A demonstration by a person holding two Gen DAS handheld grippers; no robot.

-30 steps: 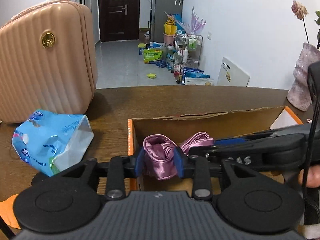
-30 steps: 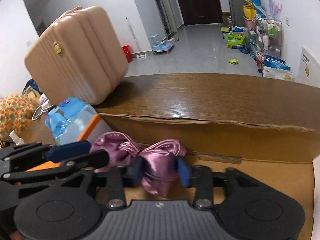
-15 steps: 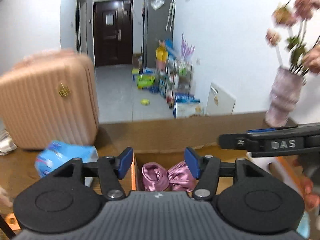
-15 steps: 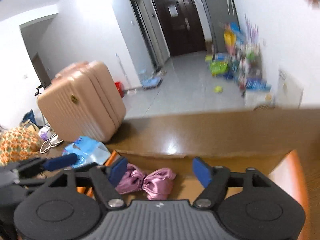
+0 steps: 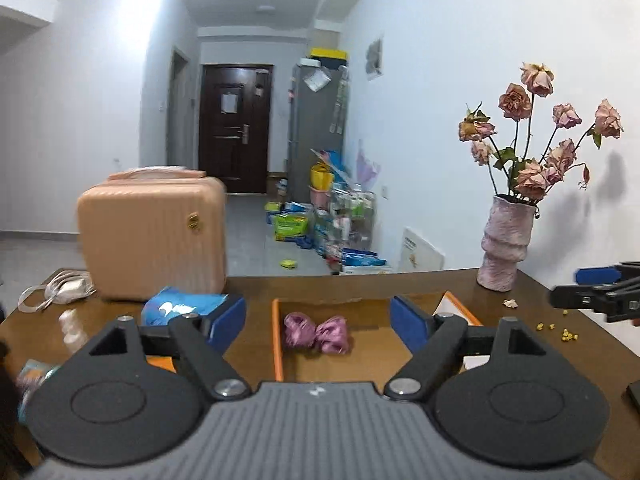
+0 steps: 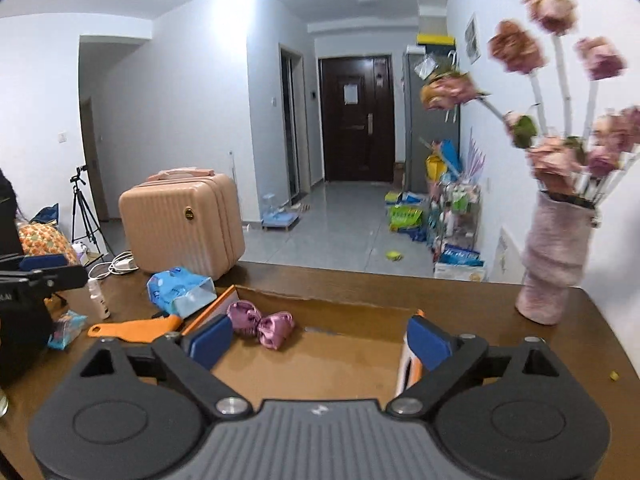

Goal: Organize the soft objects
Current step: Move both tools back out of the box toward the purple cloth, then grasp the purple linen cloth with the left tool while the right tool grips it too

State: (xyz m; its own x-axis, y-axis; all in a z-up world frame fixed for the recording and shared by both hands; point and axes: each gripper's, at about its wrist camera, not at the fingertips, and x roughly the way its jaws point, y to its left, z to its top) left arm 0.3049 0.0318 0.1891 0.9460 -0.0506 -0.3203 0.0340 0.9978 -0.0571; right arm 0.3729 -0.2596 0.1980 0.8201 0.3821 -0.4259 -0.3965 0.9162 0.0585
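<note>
Dark wood counter point(image 5: 256, 344) at the near end of a hallway room carries the work area; a shallow cardboard box point(image 5: 372, 364) with orange edging sits open on it. Inside, the purple satin bow point(image 5: 316, 330) lies flat on the box floor near the left wall, touched by neither tool. My left hand-held gripper point(image 5: 318, 320) is held above and back from the box with its blue pads spread wide and nothing between them; my right hand-held gripper point(image 6: 320, 338) is likewise spread wide and empty. I judge that the bow is placed and both tools are clear of it so the next soft item can be sought. Candidates lie left of the box: a blue tissue pack point(image 6: 180, 290) resting against the box corner in front of the pink suitcase point(image 6: 182, 222), and a small teal packet point(image 6: 66, 330) further left. A vase of dried roses point(image 5: 506, 240) stands at the far right, well apart. My own tool body hides the near box wall, the teal packet is blurred, and yellow crumbs point(image 5: 560, 332) on the right are too small to identify.
</note>
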